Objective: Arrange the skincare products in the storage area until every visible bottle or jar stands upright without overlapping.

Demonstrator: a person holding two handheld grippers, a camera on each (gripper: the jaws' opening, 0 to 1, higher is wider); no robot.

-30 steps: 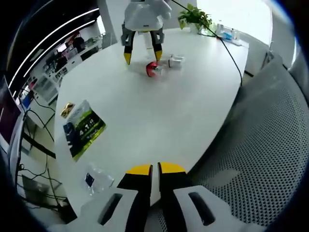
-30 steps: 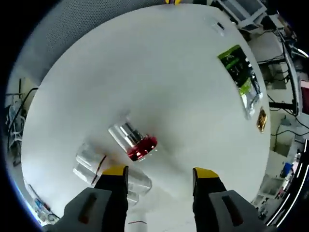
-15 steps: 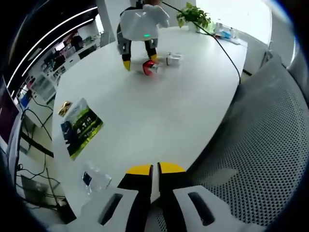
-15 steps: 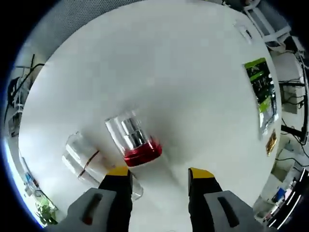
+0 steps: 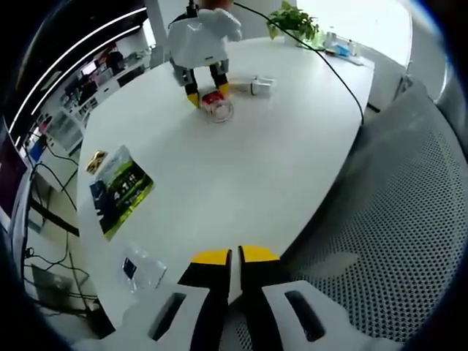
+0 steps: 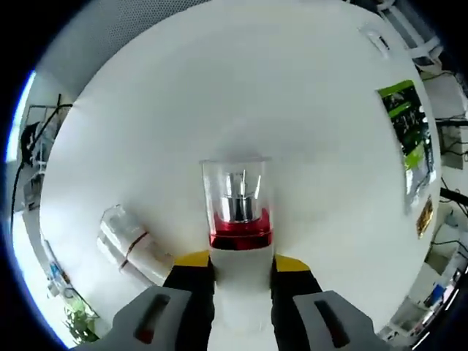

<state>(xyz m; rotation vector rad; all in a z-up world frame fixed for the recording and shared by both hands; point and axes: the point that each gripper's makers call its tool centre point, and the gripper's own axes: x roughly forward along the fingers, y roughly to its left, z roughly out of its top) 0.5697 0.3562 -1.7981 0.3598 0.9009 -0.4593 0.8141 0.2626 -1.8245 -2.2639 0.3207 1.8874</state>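
Observation:
A bottle with a white body, a red band and a clear cap (image 6: 236, 212) lies on the white table (image 6: 219, 95), pointing away along my right gripper (image 6: 241, 262), which is shut on its white body. In the left gripper view that right gripper (image 5: 205, 93) stands at the far side of the table over the red-banded bottle (image 5: 216, 104). Two pale bottles (image 6: 130, 245) lie on their sides, close together, just left of the held one; they are the pale bottles (image 5: 257, 85) to the right of it in the left gripper view. My left gripper (image 5: 235, 256) hangs shut at the table's near edge, holding nothing.
A green packet (image 5: 117, 190), a small gold item (image 5: 97, 159) and a clear plastic bag (image 5: 142, 269) lie on the table's left side. A grey mesh chair (image 5: 395, 219) stands at the right. A black cable (image 5: 336, 69) crosses the far edge near a potted plant (image 5: 292, 22).
My right gripper came down around the red-banded bottle and shut on it; the bottle now lies in line with the jaws. The left gripper has stayed where it was.

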